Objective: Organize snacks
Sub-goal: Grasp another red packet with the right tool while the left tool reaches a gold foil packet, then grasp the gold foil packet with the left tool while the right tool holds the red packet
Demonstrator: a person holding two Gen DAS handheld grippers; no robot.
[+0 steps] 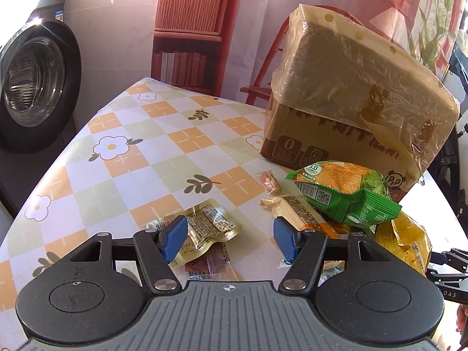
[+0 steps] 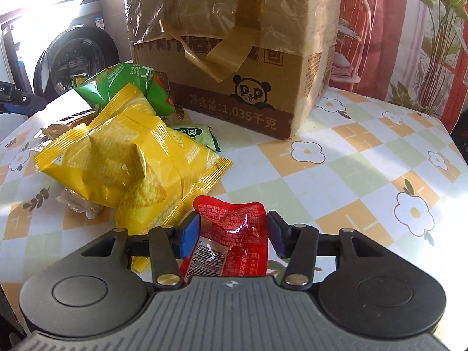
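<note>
The right gripper (image 2: pixel 233 234) had its jaws pressed on a red packet (image 2: pixel 234 234). The left gripper (image 1: pixel 231 241) stood open over a clear packet (image 1: pixel 204 229). Beyond lay chip bags (image 2: pixel 117 158) on the table (image 2: pixel 351 175), then a box (image 2: pixel 234 44).

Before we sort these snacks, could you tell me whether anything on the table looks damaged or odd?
The cardboard box stands out: a strip of brown tape has peeled loose and hangs down its front, and crinkled plastic film covers its top. The snack packets, including the yellow bag and green bag, lie in a jumbled heap beside it.
</note>
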